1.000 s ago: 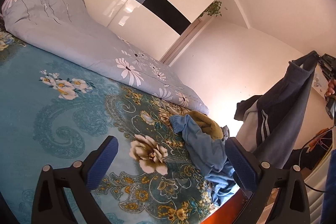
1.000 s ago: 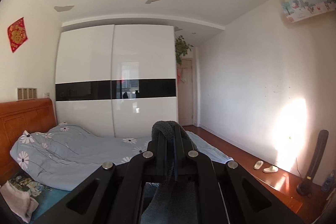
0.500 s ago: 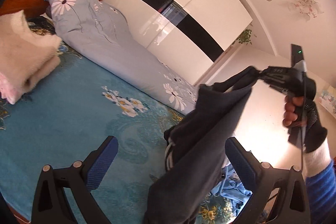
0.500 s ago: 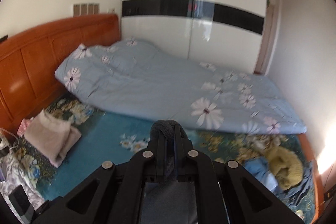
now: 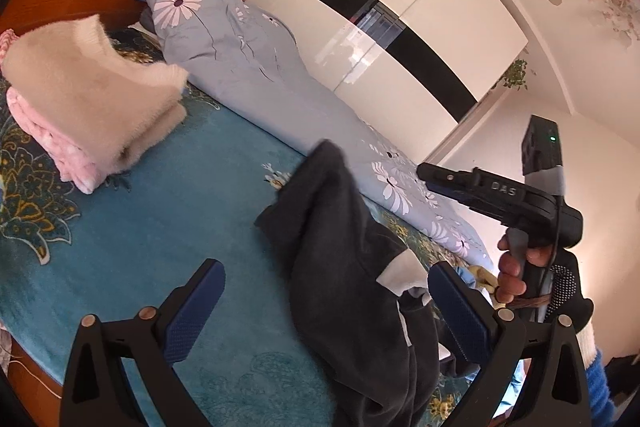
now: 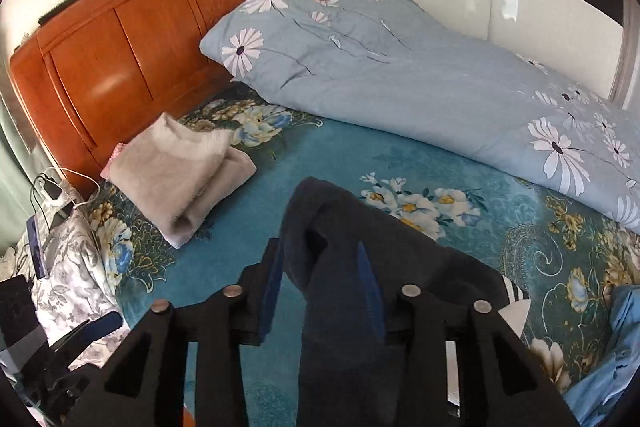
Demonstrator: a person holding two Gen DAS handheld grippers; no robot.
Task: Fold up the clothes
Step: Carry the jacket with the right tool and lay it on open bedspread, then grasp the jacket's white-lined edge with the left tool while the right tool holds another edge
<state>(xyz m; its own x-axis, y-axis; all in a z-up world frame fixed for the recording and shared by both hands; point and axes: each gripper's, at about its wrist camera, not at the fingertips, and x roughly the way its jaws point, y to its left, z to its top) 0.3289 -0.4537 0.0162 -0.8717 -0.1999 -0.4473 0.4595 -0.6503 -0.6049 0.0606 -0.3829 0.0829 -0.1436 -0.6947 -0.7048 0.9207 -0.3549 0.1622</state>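
Observation:
A dark navy garment [image 5: 340, 267] with a white panel and stripes is draped over the teal flowered bedsheet [image 5: 160, 219], its top end blurred. My left gripper [image 5: 325, 267] hangs open just above the sheet, and the garment runs between its blue pads without touching them. In the left wrist view a gloved hand holds my right gripper [image 5: 424, 173] to the right, its tip apart from the cloth. In the right wrist view the right gripper [image 6: 320, 267] has its jaws opening, with the dark garment [image 6: 352, 247] lying loose between them and over the right finger.
A folded cream sweater [image 6: 180, 175] on a pink garment lies near the orange headboard [image 6: 120, 47]. A pale blue daisy duvet [image 6: 400, 75] fills the far side of the bed. Blue clothes [image 6: 616, 347] lie at the right. Cables and clutter [image 6: 60, 247] sit beside the bed on the left.
The right gripper swung down from facing the wardrobe to facing the bed, and its jaws parted from a shut grip on the garment. The garment came down onto the sheet. The left view turned toward the headboard.

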